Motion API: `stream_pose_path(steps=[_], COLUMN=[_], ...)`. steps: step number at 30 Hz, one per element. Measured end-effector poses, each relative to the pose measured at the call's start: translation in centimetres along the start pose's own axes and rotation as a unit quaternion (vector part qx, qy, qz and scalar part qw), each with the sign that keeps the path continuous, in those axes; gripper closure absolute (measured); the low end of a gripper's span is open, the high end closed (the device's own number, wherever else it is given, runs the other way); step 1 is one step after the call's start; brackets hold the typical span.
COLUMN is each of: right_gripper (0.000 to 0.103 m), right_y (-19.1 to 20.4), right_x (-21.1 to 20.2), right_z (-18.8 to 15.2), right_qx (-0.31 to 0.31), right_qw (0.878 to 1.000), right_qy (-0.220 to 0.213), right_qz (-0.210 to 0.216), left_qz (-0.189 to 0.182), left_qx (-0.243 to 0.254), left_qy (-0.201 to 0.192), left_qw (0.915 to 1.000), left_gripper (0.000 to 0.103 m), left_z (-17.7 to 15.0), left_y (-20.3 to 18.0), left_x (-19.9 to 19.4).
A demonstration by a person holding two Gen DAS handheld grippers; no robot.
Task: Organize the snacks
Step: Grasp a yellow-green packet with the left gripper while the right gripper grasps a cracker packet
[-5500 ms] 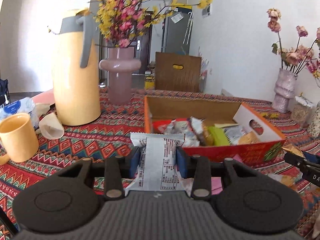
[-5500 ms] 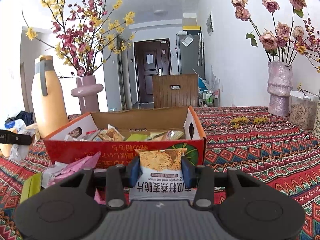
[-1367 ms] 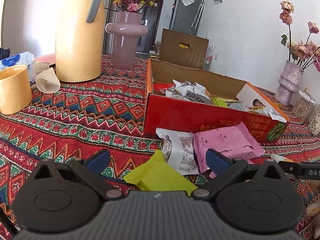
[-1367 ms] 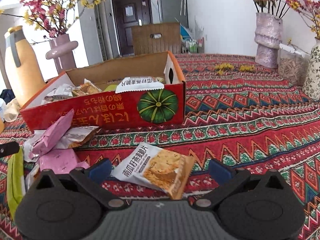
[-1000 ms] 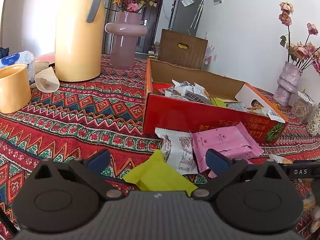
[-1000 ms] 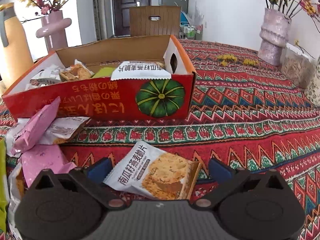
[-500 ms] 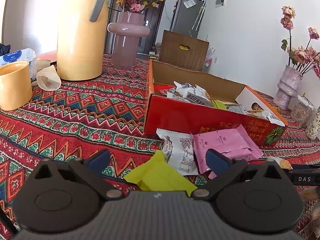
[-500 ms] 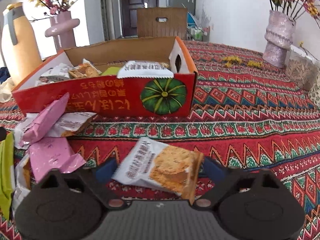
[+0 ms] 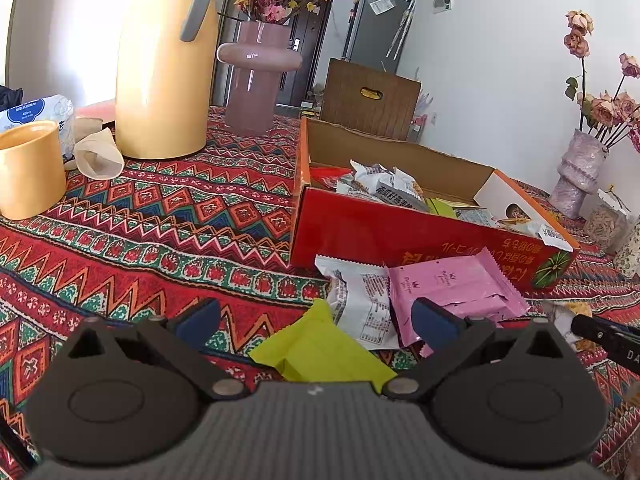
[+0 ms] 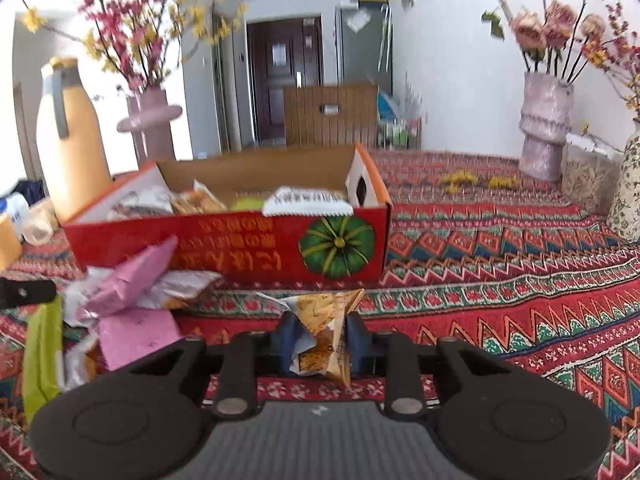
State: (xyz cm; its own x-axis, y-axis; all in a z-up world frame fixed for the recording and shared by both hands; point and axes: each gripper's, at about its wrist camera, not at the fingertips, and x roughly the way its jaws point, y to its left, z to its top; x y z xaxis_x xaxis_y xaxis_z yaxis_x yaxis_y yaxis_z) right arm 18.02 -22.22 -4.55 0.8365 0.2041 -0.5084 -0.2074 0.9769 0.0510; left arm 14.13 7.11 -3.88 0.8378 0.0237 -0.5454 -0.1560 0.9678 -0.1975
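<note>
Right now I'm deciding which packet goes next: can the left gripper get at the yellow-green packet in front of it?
Probably yes. The left gripper is open, and the yellow-green packet lies on the tablecloth between its fingers with nothing on top.

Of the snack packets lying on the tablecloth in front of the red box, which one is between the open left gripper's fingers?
The yellow-green packet. It lies between the left gripper's blue fingers; the white packet and pink packet lie farther, nearer the red box.

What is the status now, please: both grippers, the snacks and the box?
Right gripper shut on cracker packet. Left gripper open, empty, over yellow-green packet. Red box ahead, part filled; pink packets loose in front. Path clear.
</note>
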Motion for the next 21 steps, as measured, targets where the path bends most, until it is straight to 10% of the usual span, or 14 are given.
stream_pose_path(steps=[21], right_gripper=[0.084], right_y=[-0.6], right_x=[-0.7], right_z=[-1.2], right_qx=[0.041], right_qw=[0.998], right_qy=[-0.041], right_qz=[0.038], left_qz=[0.040], left_qx=[0.019], left_qy=[0.035], left_qw=[0.9984], left_gripper=[0.000], left_z=[-0.1], left_y=[-1.8], left_x=[-0.7])
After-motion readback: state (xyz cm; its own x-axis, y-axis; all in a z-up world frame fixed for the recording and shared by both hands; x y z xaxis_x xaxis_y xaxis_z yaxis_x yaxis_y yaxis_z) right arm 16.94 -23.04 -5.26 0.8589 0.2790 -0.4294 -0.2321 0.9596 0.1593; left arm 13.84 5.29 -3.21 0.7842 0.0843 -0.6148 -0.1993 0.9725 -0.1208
